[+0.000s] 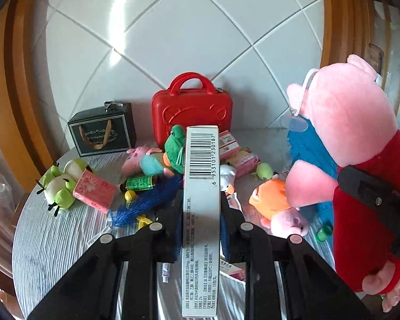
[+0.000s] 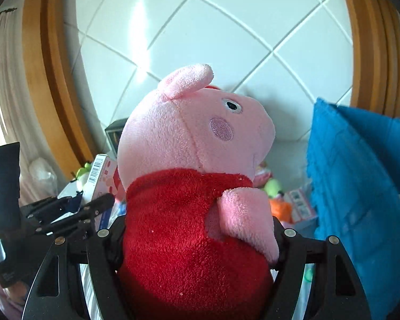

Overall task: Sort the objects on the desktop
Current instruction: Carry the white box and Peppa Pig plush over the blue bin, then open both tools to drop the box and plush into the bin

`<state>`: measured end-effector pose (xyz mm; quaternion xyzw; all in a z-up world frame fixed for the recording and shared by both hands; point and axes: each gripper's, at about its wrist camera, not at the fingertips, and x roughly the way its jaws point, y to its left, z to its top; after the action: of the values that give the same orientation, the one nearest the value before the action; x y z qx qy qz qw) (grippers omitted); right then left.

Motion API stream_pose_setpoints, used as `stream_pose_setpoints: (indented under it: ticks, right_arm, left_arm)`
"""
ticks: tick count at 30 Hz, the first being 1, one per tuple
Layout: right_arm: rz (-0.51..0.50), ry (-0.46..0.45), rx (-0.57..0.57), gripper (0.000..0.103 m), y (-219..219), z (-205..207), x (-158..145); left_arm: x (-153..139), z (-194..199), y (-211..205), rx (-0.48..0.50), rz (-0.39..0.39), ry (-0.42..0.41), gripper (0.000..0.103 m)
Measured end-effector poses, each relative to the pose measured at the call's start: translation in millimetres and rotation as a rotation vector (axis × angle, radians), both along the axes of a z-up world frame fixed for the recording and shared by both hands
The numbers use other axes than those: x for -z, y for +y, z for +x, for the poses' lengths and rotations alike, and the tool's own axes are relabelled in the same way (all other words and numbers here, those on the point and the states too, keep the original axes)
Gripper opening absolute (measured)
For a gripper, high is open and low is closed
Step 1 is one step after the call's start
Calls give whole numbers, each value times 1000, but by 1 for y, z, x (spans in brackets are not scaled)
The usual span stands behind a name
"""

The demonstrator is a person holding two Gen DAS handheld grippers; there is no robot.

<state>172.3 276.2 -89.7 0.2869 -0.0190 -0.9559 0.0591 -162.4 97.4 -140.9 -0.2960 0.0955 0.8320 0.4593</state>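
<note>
White tiled wall is backing a round cloth-covered table [image 1: 53,240]. Left gripper [image 1: 201,213] is pinching a slim stiff cardboard box [image 1: 201,186] narrowly, above the clutter before the red case [image 1: 192,109]. Right gripper [image 2: 197,240] is squeezing the soft plush pig [image 2: 194,186] widely, right of that case. Likely risk: smooth box sliding out; pliant plush sagging free.

Both wrist views angled down, sharing pig plush [image 1: 354,122], table [image 1: 53,240]
</note>
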Motion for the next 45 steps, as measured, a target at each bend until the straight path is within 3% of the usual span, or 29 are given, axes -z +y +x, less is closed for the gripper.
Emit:
stream_pose_setpoints:
  ticks: [8, 12, 16, 21, 25, 28, 32, 37, 39, 45]
  right_arm:
    - [34, 123, 128, 76, 53, 46, -57]
    - [50, 192, 190, 76, 118, 63, -90]
    - [94, 226, 233, 77, 206, 65, -117]
    - [160, 149, 256, 77, 321, 28, -126]
    - [176, 17, 260, 77, 399, -28, -95]
    - [159, -78, 258, 77, 442, -60, -65]
    - [124, -187, 258, 77, 480, -105, -29]
    - [67, -384, 253, 77, 503, -140, 34]
    - [45, -411, 243, 77, 507, -145, 45]
    - [38, -376, 226, 78, 504, -144, 57]
  left_arm:
    - [-45, 60, 30, 97, 73, 37, 22]
    - [-73, 103, 69, 138, 113, 71, 22]
    - [-110, 156, 137, 192, 129, 57, 22]
    - [-153, 213, 242, 317, 108, -87, 22]
    - [-164, 239, 334, 294, -12, -138, 22]
    - [-151, 248, 403, 257, -146, -136, 22]
    - [-105, 244, 479, 210, -313, -200, 22]
    - [-15, 241, 521, 178, -490, -174, 22]
    - [9, 242, 530, 163, -624, -119, 22]
    - [14, 261, 533, 224, -623, -122, 22]
